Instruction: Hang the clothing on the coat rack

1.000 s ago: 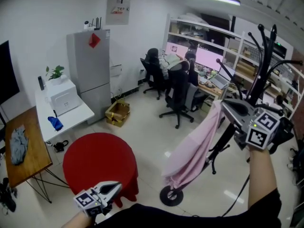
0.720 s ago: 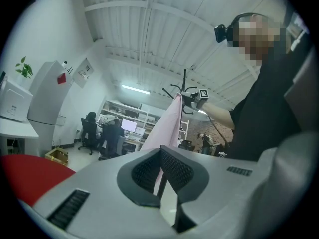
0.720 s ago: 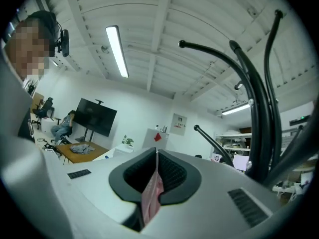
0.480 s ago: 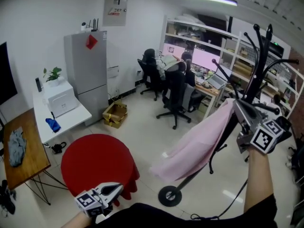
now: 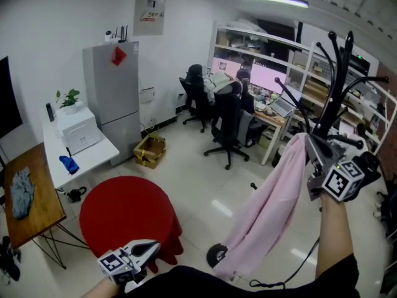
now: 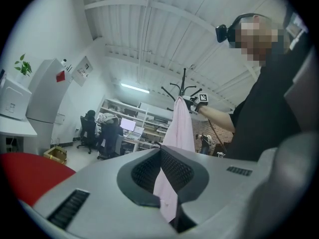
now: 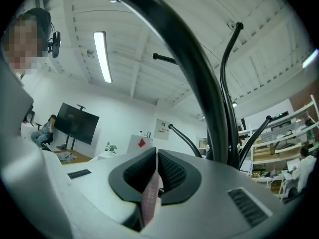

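The garment is held by the closed right gripper just beside the rack; the left gripper is shut, empty. If released before a hook is caught, it could be dropped.

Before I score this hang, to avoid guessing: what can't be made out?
Head view: whether the pale pink cloth garment touches any hook of the black metal coat rack; the right claw covers that spot.
Head view: the rack's round base, mostly behind the garment.
All views: garment type, in folds.
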